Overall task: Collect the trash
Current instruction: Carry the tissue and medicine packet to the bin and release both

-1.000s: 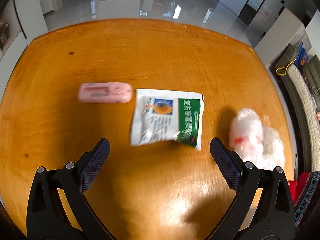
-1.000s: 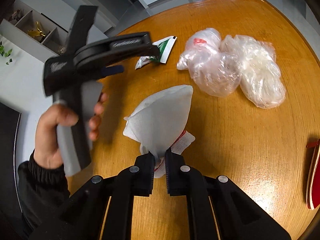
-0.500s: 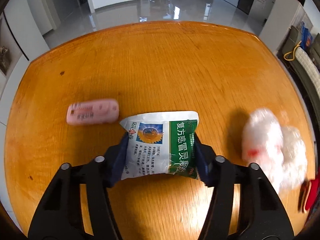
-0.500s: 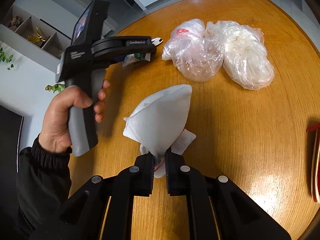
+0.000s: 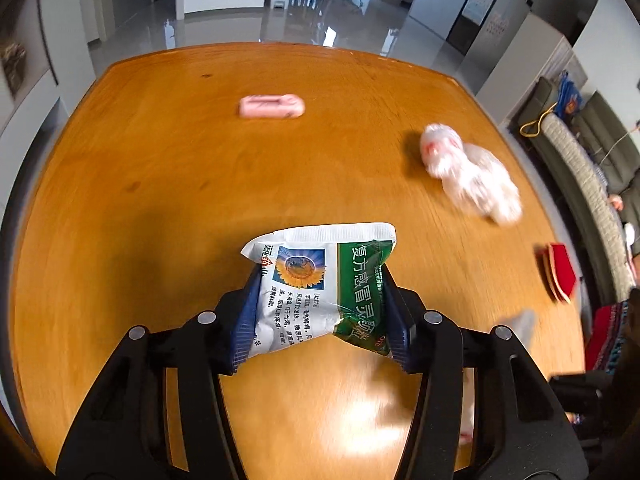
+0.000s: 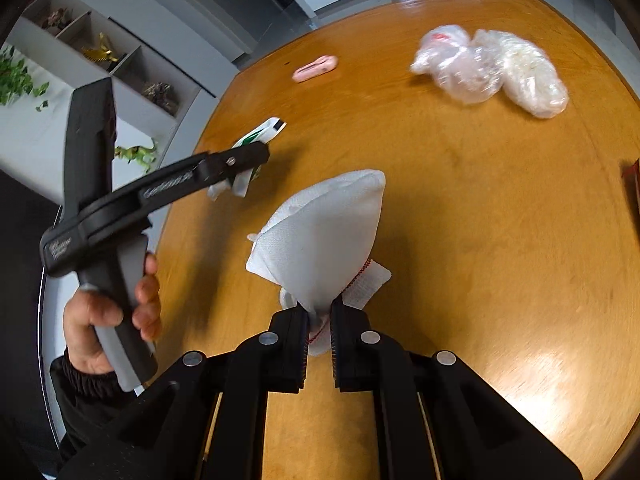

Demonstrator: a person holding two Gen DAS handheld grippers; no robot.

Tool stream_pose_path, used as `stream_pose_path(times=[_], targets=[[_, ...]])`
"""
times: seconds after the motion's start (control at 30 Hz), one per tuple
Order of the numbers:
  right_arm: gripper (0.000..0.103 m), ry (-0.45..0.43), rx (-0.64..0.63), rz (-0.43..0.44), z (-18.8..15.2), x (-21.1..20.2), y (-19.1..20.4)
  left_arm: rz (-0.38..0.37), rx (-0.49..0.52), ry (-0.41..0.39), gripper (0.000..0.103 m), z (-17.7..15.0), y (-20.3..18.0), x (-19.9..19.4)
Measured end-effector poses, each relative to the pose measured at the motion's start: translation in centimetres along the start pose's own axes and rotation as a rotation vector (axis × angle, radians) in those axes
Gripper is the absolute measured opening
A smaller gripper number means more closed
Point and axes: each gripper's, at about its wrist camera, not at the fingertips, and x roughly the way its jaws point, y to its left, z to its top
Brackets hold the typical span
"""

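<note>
My left gripper point(image 5: 320, 300) is shut on a white and green printed packet point(image 5: 320, 284) and holds it above the round wooden table point(image 5: 160, 184). In the right wrist view the left gripper point(image 6: 244, 168) shows at the left with the packet point(image 6: 260, 136) in it. My right gripper point(image 6: 319, 312) is shut on the neck of a white cloth bag point(image 6: 324, 236) that stands on the table. A pink wrapper point(image 5: 272, 107) lies far on the table, also in the right wrist view point(image 6: 315, 69). Crumpled clear plastic bags point(image 5: 468, 172) lie at the right, also in the right wrist view point(image 6: 492, 68).
A red flat object point(image 5: 558, 272) lies near the table's right edge. A sofa point(image 5: 584, 168) stands beyond the right edge. Shelves with ornaments point(image 6: 100, 52) stand beyond the left edge in the right wrist view.
My left gripper closed on the packet and lifted it back off the table, away from the pink wrapper. My right gripper stays shut on the white bag.
</note>
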Motion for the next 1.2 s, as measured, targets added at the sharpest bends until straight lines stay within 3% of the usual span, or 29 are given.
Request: stream_pose_path(times=[0.2,0.57,0.77,0.97,1.07,1.1,1.13,1.2], targets=[[0.010,0.048,-0.095,0.061,-4.1,2.0,6.2,0.028,-0.042,-0.069,0.053,-7.1,3.8,-6.3],[0.010,0.198,-0.302,0.158,-11.2,7.4,19.2,0.122,-0.233,-0.164,0.053,-19.9,13.5,-15.7],[0.010,0.335,-0.483,0.233,-17.1,11.3,28.5,0.232,-0.397,-0.222,0.053,-29.7,20.0,-21.1],[0.010,0.466,-0.680,0.248,-22.7,15.6,36.8,0.437,-0.625,-0.259,0.053,-40.7,26.3,-26.4],[0.010,0.526,-0.760,0.261,-25.4,18.1,40.8,0.503,-0.711,-0.257,0.055,-44.2,28.4,-27.7],[0.014,0.543,-0.817,0.264,-26.7,19.2,42.7,0.538,-0.748,-0.251,0.056,-45.7,29.3,-28.2],[0.029,0.551,-0.862,0.241,-27.5,20.2,44.1,0.556,-0.769,-0.247,0.058,-46.5,29.9,-28.5],[0.055,0.531,-0.908,0.148,-28.7,21.7,45.6,0.630,-0.843,-0.233,0.098,-48.1,31.2,-29.3]])
